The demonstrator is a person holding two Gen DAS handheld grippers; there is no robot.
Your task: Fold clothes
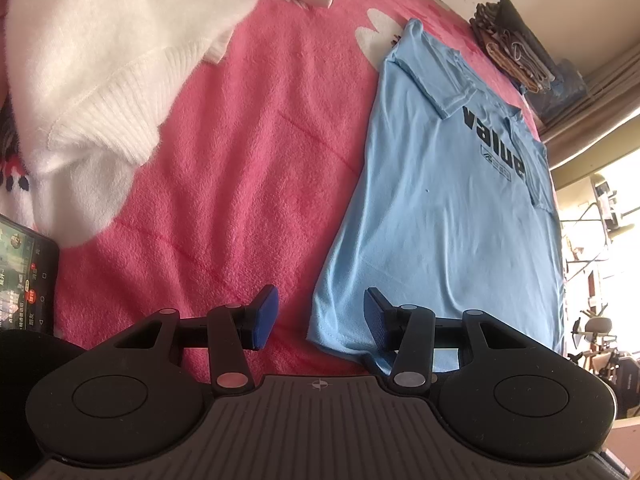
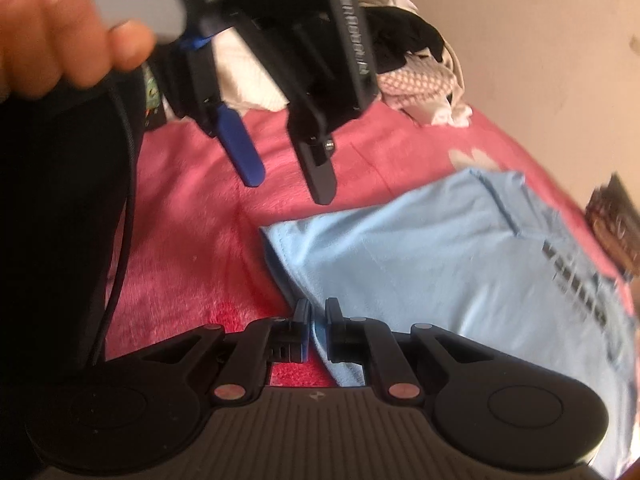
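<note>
Right wrist view motion-blurred; shirt print [image 2: 576, 280] unreadable; phone [image 1: 22, 276] cut off by left edge

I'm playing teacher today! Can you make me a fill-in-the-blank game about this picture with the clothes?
1. The T-shirt is light ____.
2. It lies on a fuzzy ____ blanket.
3. The fluffy sweater is ____.
4. The right claw pinches the T-shirt's ____.

Missing words: blue; pink; white; edge
</note>
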